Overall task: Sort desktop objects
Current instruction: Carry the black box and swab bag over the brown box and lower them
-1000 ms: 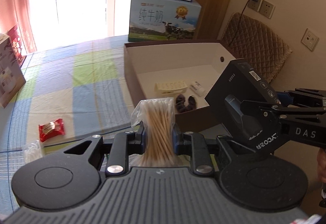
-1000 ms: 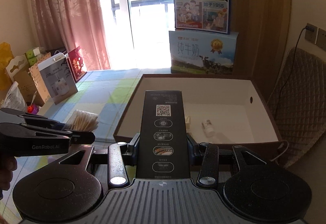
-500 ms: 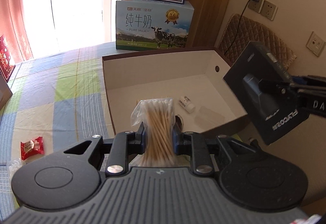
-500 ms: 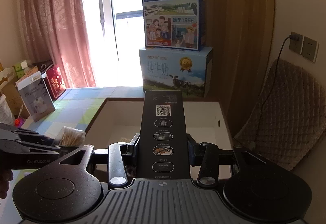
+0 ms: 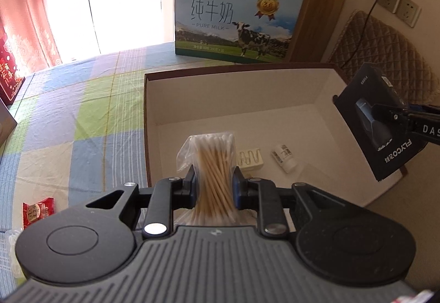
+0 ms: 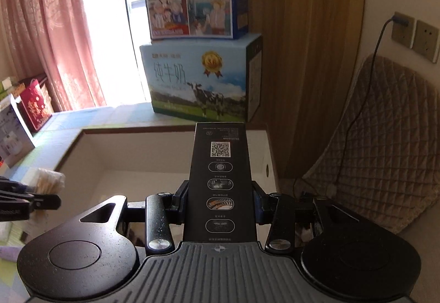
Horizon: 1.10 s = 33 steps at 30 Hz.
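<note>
My left claw (image 5: 214,184) is clamped on a bag of cotton swabs (image 5: 215,165), held above the near end of the open cardboard box (image 5: 247,91). My right claw (image 6: 220,199) grips a black carton (image 6: 221,182) over the box's right side. Inside lie a white tray (image 5: 251,160) and small bottle (image 5: 284,158). A red sachet (image 5: 37,210) sits on the surface (image 5: 82,110).

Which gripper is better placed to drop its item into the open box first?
Probably left: the left gripper holds the cotton swabs above the box floor; the black carton sits at the rim.
</note>
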{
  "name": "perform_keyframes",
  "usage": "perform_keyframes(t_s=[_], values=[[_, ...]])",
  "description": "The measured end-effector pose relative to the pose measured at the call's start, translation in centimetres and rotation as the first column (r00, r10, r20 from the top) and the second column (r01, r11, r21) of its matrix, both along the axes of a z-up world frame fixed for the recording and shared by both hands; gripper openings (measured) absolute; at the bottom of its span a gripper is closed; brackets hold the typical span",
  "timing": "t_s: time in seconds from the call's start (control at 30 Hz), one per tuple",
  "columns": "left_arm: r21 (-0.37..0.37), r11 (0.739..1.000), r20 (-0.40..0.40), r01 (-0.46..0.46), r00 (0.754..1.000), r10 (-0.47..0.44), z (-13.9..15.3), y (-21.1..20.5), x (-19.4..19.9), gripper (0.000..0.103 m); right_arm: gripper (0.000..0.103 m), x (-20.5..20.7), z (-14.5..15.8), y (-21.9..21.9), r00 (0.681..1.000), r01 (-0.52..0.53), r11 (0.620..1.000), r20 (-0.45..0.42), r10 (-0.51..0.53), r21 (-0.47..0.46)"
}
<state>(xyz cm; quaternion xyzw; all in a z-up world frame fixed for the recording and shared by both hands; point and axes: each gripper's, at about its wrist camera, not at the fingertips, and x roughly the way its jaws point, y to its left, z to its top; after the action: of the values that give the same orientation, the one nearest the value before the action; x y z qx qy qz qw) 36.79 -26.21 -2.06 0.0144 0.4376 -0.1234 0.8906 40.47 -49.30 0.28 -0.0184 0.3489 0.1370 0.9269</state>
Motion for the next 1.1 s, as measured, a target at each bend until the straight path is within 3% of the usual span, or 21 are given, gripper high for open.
perform_keyframes(t_s=[0.4, 0.8, 0.9, 1.1], values=[[0.045, 0.999, -0.035, -0.027, 0.999, 0.029, -2.2, -2.0, 4.9, 0.020, 0.041, 5.9, -4.5, 1.2, 0.998, -0.039, 0.998, -0.041, 0.037, -0.057], [0.062, 0.997, -0.054, -0.040, 0.998, 0.044, -4.0, -3.4, 8.3, 0.020, 0.042, 8.3, -5.9, 2.2, 0.998, -0.054, 0.995, -0.029, 0.051, -0.085], [0.062, 0.997, -0.057, -0.039, 0.997, 0.042, -4.3, -3.7, 8.9, 0.020, 0.051, 8.4, -5.9, 2.0, 0.998, -0.052, 0.996, -0.031, 0.050, -0.070], [0.066, 0.997, -0.069, -0.033, 0.997, 0.038, -5.1, -4.2, 9.8, 0.020, 0.057, 8.3, -6.1, 2.0, 0.997, -0.060, 0.996, -0.042, 0.057, -0.059]])
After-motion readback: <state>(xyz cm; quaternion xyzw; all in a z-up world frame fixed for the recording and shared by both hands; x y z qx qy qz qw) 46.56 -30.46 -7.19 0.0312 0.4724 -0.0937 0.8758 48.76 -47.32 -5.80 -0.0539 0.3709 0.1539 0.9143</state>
